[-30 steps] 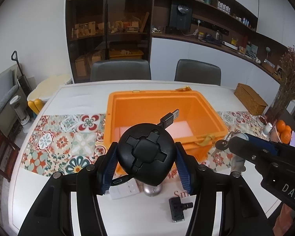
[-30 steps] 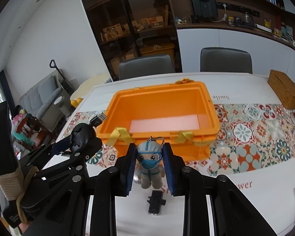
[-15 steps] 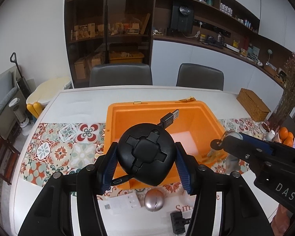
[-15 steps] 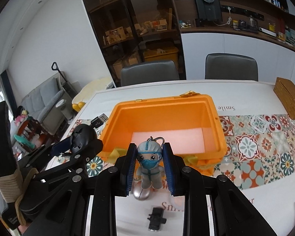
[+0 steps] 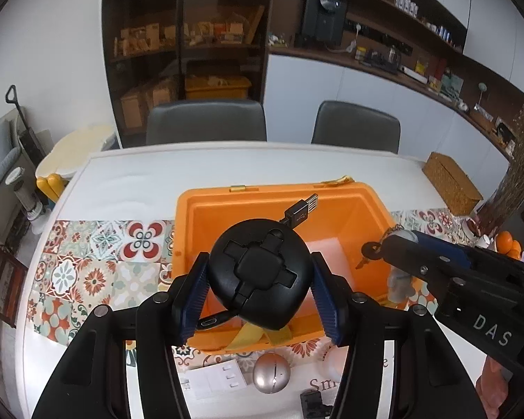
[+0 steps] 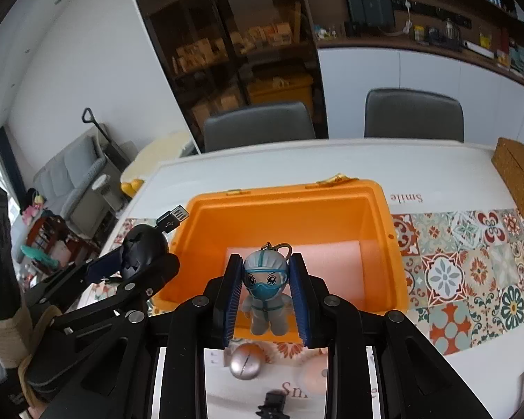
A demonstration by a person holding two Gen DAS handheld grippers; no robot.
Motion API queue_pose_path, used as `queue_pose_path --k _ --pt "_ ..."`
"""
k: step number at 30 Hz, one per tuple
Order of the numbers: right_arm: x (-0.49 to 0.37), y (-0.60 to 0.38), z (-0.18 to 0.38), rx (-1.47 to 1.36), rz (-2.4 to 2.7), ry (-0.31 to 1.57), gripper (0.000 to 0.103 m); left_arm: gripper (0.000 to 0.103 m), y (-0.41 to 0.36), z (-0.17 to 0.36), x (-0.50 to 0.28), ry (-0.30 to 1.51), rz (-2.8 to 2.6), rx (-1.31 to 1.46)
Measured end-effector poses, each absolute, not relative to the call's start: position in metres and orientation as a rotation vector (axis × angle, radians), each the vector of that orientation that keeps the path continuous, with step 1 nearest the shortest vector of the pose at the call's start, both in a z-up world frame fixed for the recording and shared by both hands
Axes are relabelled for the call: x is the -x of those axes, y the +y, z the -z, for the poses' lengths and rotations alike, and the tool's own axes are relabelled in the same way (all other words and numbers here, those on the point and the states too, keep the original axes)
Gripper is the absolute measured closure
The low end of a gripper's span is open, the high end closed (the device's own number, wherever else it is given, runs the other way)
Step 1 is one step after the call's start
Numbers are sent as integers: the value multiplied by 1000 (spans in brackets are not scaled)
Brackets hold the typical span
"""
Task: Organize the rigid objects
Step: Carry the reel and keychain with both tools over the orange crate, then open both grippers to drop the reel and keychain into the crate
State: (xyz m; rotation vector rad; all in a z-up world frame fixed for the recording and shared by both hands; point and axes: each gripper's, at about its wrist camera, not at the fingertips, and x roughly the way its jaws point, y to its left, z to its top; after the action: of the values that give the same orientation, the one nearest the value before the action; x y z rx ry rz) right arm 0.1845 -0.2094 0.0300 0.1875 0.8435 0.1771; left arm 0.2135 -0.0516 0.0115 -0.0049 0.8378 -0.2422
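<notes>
My left gripper (image 5: 260, 288) is shut on a round black cable reel (image 5: 260, 272) with a USB plug sticking out, held above the front left part of the open orange bin (image 5: 363, 199). My right gripper (image 6: 266, 288) is shut on a small masked figurine keychain (image 6: 266, 293), held above the bin's (image 6: 384, 209) front edge. The reel also shows in the right wrist view (image 6: 143, 248), over the bin's left rim. The figurine shows in the left wrist view (image 5: 400, 284).
On the white table in front of the bin lie a silver ball (image 5: 271, 373), a white card (image 5: 215, 380) and a small black clip (image 6: 274, 403). A wicker box (image 6: 517, 174) sits at the far right. Two grey chairs (image 6: 258, 125) stand behind the table.
Both grippers have risen and moved forward with their objects, from in front of the bin to above its front edge. The items on the table have slid lower in view.
</notes>
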Motion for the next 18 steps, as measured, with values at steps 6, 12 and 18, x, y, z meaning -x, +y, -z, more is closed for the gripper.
queue_pose_path --k 6,12,18 --pt "-216 -214 -20 -179 -157 904 75 48 -60 5 -237 910 247 -16" --pt "-238 -219 -1 -172 -137 978 75 48 -64 20 -255 964 235 -34" --pt "-251 -225 14 -185 -124 1022 75 47 -66 32 -269 1004 228 -33"
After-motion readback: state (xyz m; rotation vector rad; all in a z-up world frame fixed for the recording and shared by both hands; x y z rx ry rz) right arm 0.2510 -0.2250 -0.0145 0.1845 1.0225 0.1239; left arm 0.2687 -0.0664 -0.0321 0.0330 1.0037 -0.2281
